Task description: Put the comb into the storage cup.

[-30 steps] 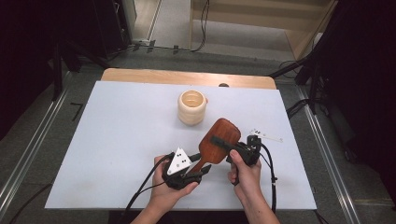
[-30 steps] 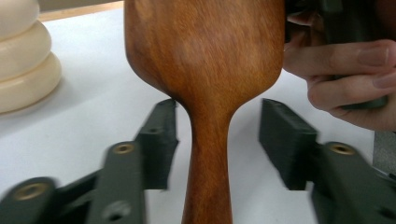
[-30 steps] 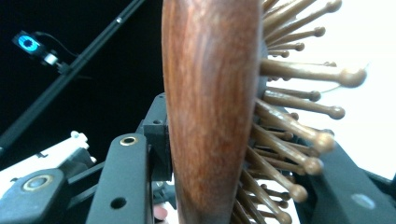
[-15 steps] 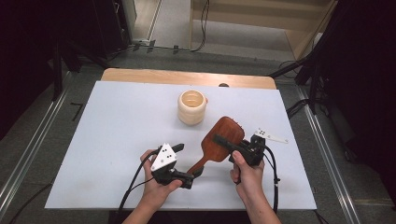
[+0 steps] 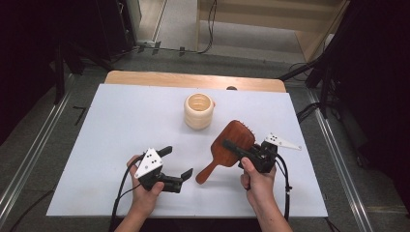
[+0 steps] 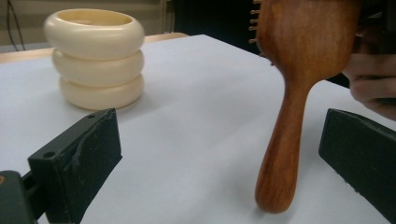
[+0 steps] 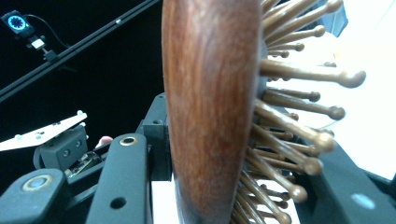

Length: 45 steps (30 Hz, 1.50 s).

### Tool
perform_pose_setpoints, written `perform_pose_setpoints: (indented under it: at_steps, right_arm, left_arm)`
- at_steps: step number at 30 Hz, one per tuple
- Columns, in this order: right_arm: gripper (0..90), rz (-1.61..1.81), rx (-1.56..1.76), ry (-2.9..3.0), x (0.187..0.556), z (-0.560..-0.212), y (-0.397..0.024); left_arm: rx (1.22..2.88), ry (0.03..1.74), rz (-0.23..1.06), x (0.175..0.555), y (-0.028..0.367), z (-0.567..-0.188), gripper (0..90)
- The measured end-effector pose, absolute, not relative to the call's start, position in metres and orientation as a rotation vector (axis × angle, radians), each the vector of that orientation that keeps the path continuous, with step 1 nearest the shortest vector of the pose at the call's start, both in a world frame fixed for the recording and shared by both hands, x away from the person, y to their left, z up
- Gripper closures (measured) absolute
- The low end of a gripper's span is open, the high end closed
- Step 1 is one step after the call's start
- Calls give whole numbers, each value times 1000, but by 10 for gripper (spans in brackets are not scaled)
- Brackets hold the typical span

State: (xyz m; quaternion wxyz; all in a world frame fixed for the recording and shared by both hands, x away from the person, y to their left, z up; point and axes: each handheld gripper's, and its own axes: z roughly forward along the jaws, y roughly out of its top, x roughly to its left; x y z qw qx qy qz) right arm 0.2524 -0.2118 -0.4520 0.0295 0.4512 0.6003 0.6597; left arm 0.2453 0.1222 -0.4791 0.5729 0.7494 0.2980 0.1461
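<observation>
Left gripper [image 5: 176,165] lets go, jaws spread wide; right gripper [image 5: 235,149] alone pinches the brush [image 5: 232,142] — handover done.

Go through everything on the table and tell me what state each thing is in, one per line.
Wooden hairbrush: clamped by its head, handle end down on the table, bristles facing away from the person.
Right gripper: shut on the brush head.
Left gripper: jaws have just been opening, now wide apart, nothing between the pads; the brush handle stands just ahead of them.
Cream ribbed cup: upright, untouched, apart from both grippers.
</observation>
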Motion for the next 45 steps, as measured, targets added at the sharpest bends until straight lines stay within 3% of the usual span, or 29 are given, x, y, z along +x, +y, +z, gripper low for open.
perform_pose_setpoints:
  at_steps: [45]
  right_arm:
    - [529, 1943, 1326, 1851, 272, -429, -212]
  left_arm:
    - [1671, 863, 501, 235, 258, -480, 0]
